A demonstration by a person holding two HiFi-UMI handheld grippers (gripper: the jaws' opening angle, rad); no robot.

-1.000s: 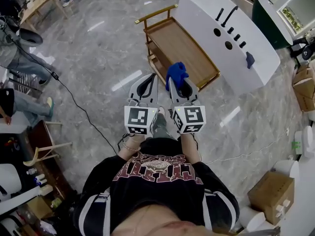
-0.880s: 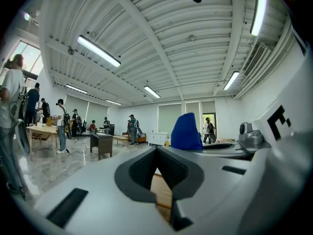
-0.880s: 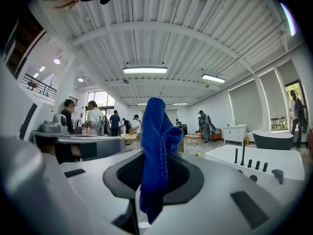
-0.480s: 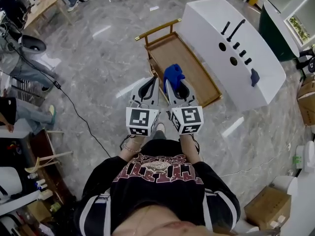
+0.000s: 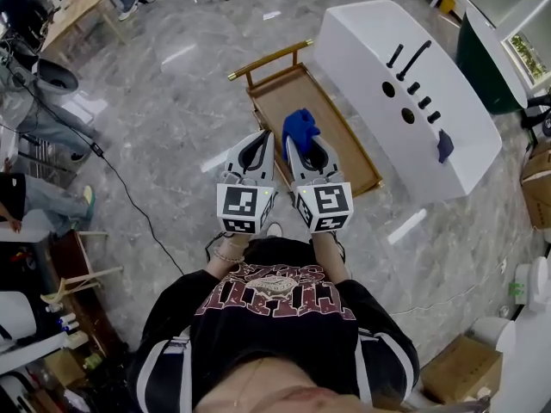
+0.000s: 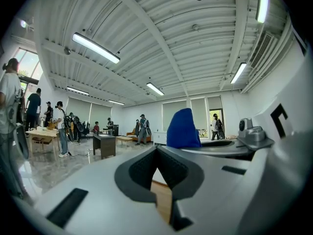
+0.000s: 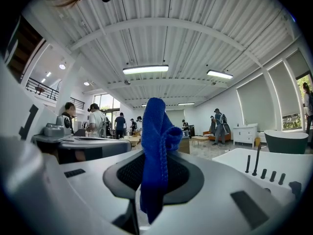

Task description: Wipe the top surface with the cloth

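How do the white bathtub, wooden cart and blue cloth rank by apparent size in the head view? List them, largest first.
1. white bathtub: largest.
2. wooden cart: clearly smaller.
3. blue cloth: smallest, even though it is clamped in the right gripper, nearer the camera, which flatters its size.

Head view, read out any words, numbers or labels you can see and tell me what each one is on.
Sweatshirt print: large pale letters, seen upside down and warped, not readable.
Left marker cube and right marker cube: black-and-white square patterns only, no words.
Nothing else carries readable text.
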